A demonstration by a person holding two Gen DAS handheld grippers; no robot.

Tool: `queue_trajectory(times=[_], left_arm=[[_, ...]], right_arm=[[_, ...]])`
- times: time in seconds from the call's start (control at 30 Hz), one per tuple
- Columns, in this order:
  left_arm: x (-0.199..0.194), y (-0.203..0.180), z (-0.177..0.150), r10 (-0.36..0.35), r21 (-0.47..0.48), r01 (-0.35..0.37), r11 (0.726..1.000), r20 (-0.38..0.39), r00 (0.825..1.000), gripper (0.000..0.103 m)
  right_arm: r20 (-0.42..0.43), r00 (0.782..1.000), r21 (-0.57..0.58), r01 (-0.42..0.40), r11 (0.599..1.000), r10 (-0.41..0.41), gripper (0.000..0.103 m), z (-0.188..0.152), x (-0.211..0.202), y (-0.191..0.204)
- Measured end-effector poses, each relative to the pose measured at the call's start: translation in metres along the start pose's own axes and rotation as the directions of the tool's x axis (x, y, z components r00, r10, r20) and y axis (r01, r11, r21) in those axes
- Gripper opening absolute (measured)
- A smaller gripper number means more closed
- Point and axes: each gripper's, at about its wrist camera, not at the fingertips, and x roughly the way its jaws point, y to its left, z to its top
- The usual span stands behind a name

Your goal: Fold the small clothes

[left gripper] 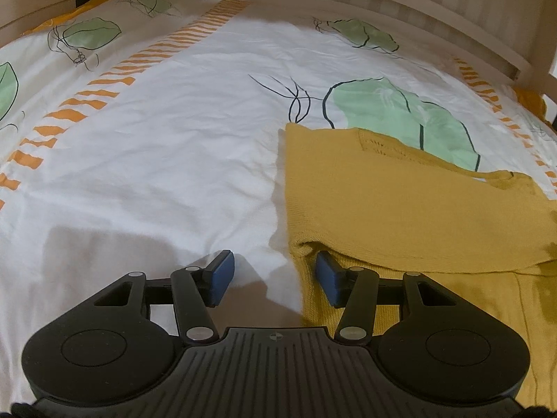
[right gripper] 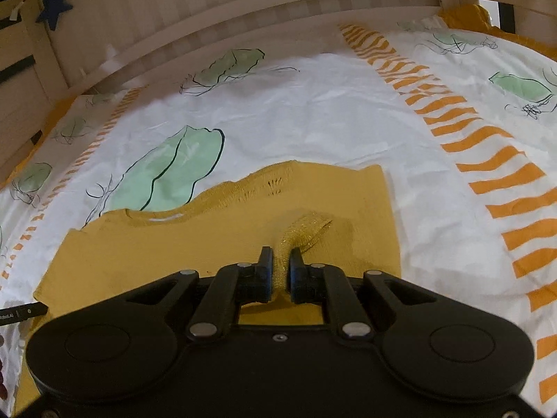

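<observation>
Lying partly folded on the leaf-print duvet (right gripper: 313, 111): mustard knit sweater (right gripper: 216, 244), pinched ridge clamped in right claw (right gripper: 280, 264). Left claw (left gripper: 275, 278) apart at its edge, gripping nothing. Thin pinch likely to slip, or drag lower layers askew.

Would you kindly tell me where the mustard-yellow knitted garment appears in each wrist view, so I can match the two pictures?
Left wrist view: the mustard-yellow knitted garment fills the lower right, its edge by the right blue pad.
Right wrist view: it lies centre to lower left, a fold pinched in the right hand-held gripper.
Shared landmark: the large green leaf print just beyond it.
</observation>
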Motion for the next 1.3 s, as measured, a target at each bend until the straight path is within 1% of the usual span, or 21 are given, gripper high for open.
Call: queue_trajectory(times=[0.2, 0.33, 0.37, 0.5, 0.57, 0.6, 0.63, 0.73, 0.8, 0.83, 0.97, 1.07, 1.2, 1.3], left_arm=[[0.0, 0.0, 0.0, 0.001, 0.004, -0.001, 1.0, -0.001, 1.0, 0.051], [0.0, -0.001, 0.0, 0.002, 0.005, -0.002, 1.0, -0.003, 1.0, 0.051], [0.0, -0.001, 0.0, 0.003, 0.006, -0.003, 1.0, -0.004, 1.0, 0.051], [0.0, -0.001, 0.001, 0.003, 0.005, -0.003, 1.0, -0.006, 1.0, 0.051], [0.0, 0.0, 0.001, 0.0, 0.003, 0.0, 1.0, -0.008, 1.0, 0.051], [0.0, 0.0, 0.001, -0.001, 0.003, 0.001, 1.0, -0.01, 1.0, 0.051], [0.001, 0.001, 0.002, -0.002, 0.002, 0.002, 1.0, -0.012, 1.0, 0.051], [0.0, 0.003, 0.002, -0.002, -0.014, 0.002, 1.0, -0.017, 1.0, 0.053], [0.0, 0.003, 0.002, 0.003, -0.017, -0.003, 1.0, -0.02, 1.0, 0.053], [-0.001, 0.003, 0.003, 0.006, -0.017, -0.006, 1.0, -0.023, 1.0, 0.053], [-0.001, 0.003, 0.003, 0.021, -0.025, -0.022, 0.999, -0.031, 0.999, 0.055], [-0.003, 0.006, 0.004, 0.029, -0.052, -0.031, 0.998, -0.042, 0.999, 0.055], [-0.008, 0.008, 0.004, 0.062, -0.07, -0.065, 0.995, -0.054, 0.997, 0.055], [-0.01, 0.009, 0.004, 0.074, -0.087, -0.079, 0.993, -0.053, 0.996, 0.055]], right_arm=[[0.025, 1.0, -0.002, -0.003, 1.0, 0.003, 0.016, 0.001, -0.006, 0.0], [0.077, 0.995, 0.007, 0.057, 0.998, -0.057, 0.016, 0.006, -0.014, -0.005], [0.077, 0.995, 0.007, 0.068, 0.998, -0.069, 0.016, 0.007, -0.015, -0.007], [-0.001, 0.997, 0.016, 0.073, 0.997, -0.073, 0.018, 0.001, -0.003, -0.017], [-0.039, 0.996, 0.014, 0.084, 0.996, -0.084, 0.024, -0.003, 0.004, -0.019], [-0.046, 0.995, 0.015, 0.092, 0.996, -0.091, 0.025, -0.004, 0.005, -0.02], [-0.047, 0.994, 0.017, 0.099, 0.995, -0.098, 0.025, -0.004, 0.005, -0.021], [-0.034, 0.99, 0.011, 0.136, 0.991, -0.136, 0.037, -0.003, 0.001, -0.023], [-0.025, 0.985, 0.002, 0.168, 0.986, -0.168, 0.042, -0.003, -0.002, -0.026], [-0.025, 0.984, 0.006, 0.178, 0.984, -0.177, 0.046, -0.003, -0.003, -0.028], [-0.023, 0.972, 0.032, 0.234, 0.972, -0.233, 0.047, -0.002, -0.008, -0.039], [-0.006, 0.962, 0.047, 0.273, 0.961, -0.273, 0.047, -0.001, -0.014, -0.045], [0.022, 0.963, 0.054, 0.268, 0.962, -0.27, 0.047, 0.002, -0.02, -0.046], [0.04, 0.971, 0.043, 0.232, 0.972, -0.234, 0.047, 0.003, -0.021, -0.04]])
